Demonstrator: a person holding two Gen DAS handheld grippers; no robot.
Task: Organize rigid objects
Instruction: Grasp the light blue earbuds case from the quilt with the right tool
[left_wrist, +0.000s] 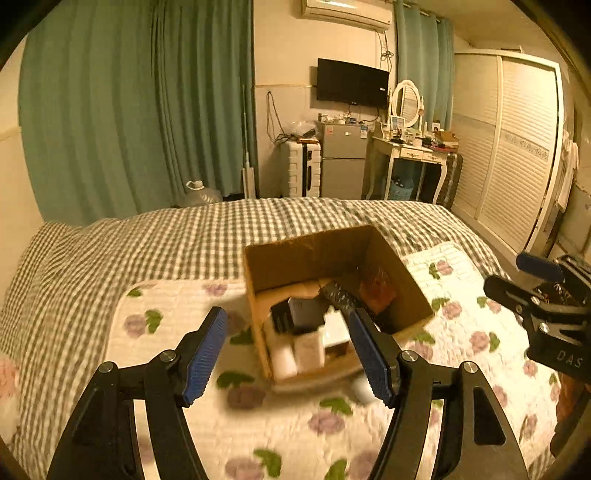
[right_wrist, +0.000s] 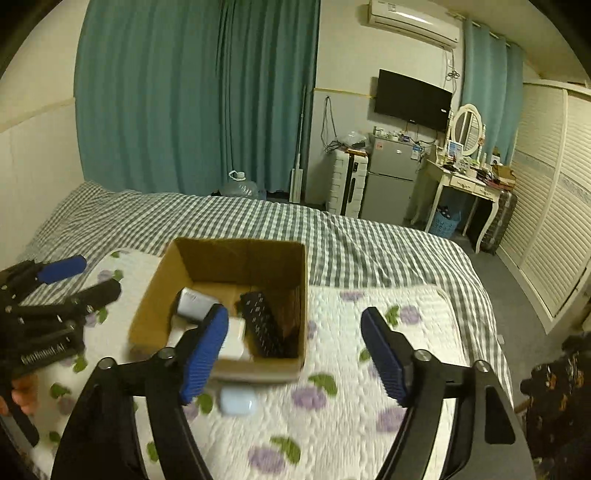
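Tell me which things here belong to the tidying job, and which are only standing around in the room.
Job: cardboard box, black remote inside it, small white case on the quilt beside the box.

Background: television, fridge, dressing table, curtains.

A lived-in home bedroom, checked bed (right_wrist: 351, 236) filling the lower frame, teal curtains (right_wrist: 192, 92) hanging upper left, wall television (right_wrist: 412, 99), vanity mirror (right_wrist: 467, 129) and louvred wardrobe (right_wrist: 554, 206) standing right.
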